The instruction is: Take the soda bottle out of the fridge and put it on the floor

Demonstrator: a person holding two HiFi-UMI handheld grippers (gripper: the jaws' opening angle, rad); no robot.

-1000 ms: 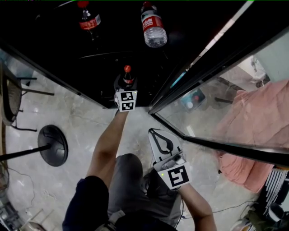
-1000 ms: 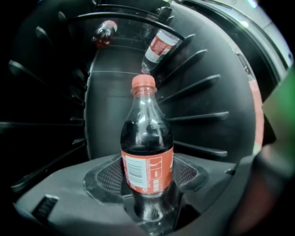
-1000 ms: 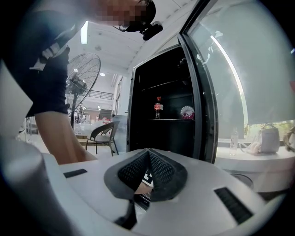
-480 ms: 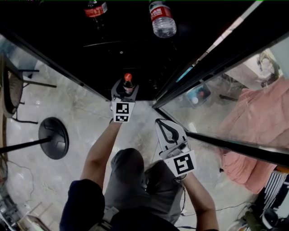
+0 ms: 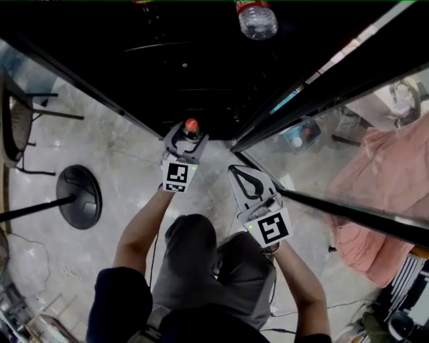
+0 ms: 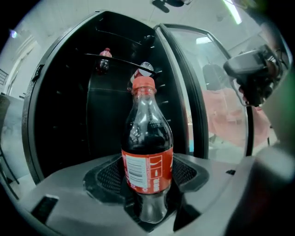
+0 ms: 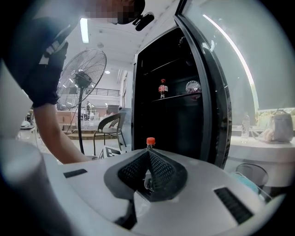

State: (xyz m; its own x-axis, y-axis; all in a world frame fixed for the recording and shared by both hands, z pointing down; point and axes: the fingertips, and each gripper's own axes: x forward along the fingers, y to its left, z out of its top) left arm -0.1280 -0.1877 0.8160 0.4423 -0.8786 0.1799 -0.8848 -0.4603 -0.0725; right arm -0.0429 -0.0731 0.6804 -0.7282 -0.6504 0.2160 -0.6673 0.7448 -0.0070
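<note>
Drawn back from the fridge (image 5: 201,74) since a second before, the left gripper (image 5: 189,134) had carried the soda bottle (image 5: 192,125) out to the cabinet's front edge. In the head view the red cap stood just where the dark threshold met the pale floor (image 5: 107,154). The right gripper (image 5: 236,174) hung near it, beside the lower edge of the glass door (image 5: 335,161). A water bottle (image 5: 256,19) lay on a shelf deep inside.

In the left gripper view the jaws were clamped on the soda bottle's lower body, below its red label. It stood upright, and two other bottles sat on a shelf behind it.

In the right gripper view the jaws were pressed together with nothing held. The red cap showed beyond their tips.

The grip sat low on a tall bottle, so a quick swing downward could probably tip it in the jaws. The floor looked hard and glossy, and letting go before the base sat flat would likely topple it. The door edge was close enough to clip.
</note>
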